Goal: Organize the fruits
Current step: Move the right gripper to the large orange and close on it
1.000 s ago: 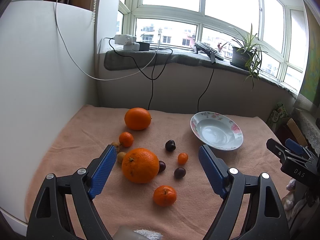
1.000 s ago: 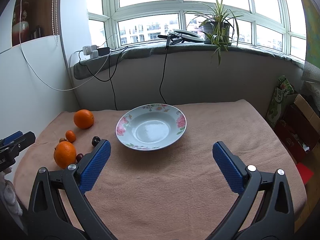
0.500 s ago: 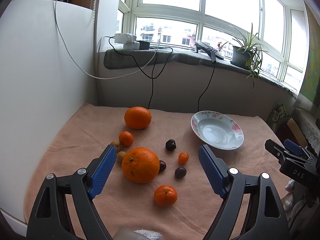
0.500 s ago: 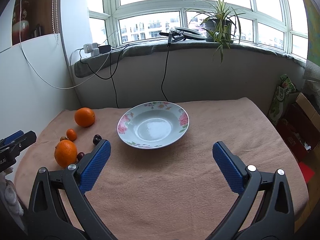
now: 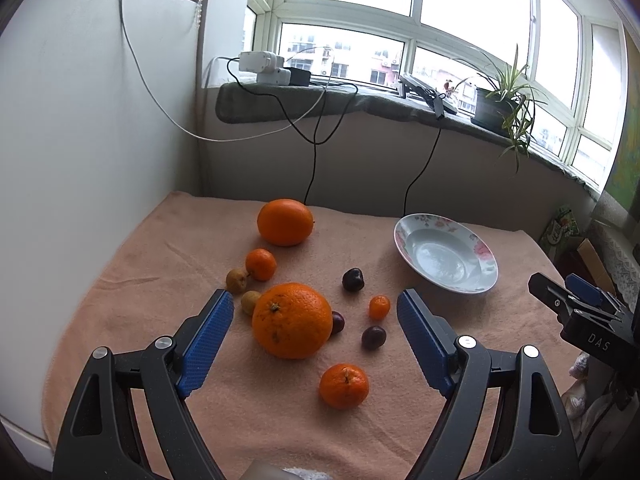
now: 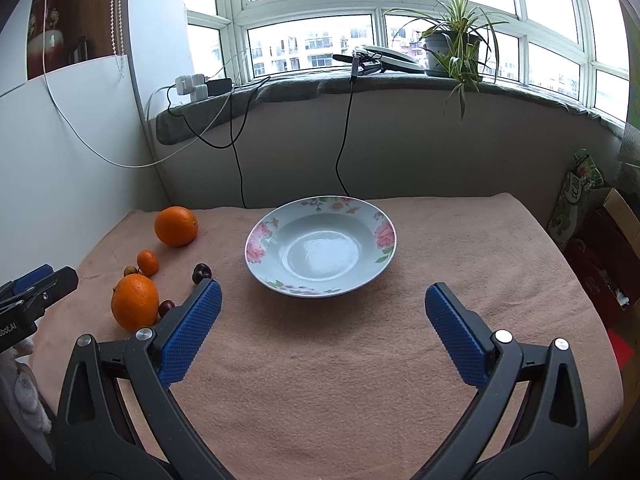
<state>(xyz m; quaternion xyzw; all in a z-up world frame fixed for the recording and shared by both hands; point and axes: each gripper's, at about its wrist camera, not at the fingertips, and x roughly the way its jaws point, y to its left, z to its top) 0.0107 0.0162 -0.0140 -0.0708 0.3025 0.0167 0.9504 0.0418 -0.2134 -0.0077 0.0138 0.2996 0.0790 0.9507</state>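
Peach-coloured cloth (image 5: 132, 280) covers the table below a wide bay window, and all the fruit lies on it. The left gripper (image 5: 316, 320) hangs above the near part of the fruit cluster with its blue-padded jaws spread wide, holding nothing. Just ahead of it, between the two fingers, sits a large orange (image 5: 292, 321); a small yellowish fruit (image 5: 250, 302) rests against that orange by the left finger, and a dark plum (image 5: 337, 322) touches its other side. Nearer than the fingertips, between the jaws, lies a mandarin (image 5: 344, 385). Farther ahead are a second large orange (image 5: 285, 222), a smaller mandarin (image 5: 261, 264) with another yellowish fruit (image 5: 236, 280) beside it, a dark cherry-like fruit (image 5: 353, 279), a tiny kumquat (image 5: 379, 307) and another plum (image 5: 373, 337). The flowered bowl (image 6: 256, 248) stands empty, ahead and to the right of this gripper.

The right gripper (image 6: 320, 320) is likewise spread wide and empty, pointing straight at the bowl, which lies just beyond its fingertips. Nothing lies between the tips and the bowl. A potted plant (image 6: 452, 48) and cables (image 6: 344, 120) occupy the windowsill behind.
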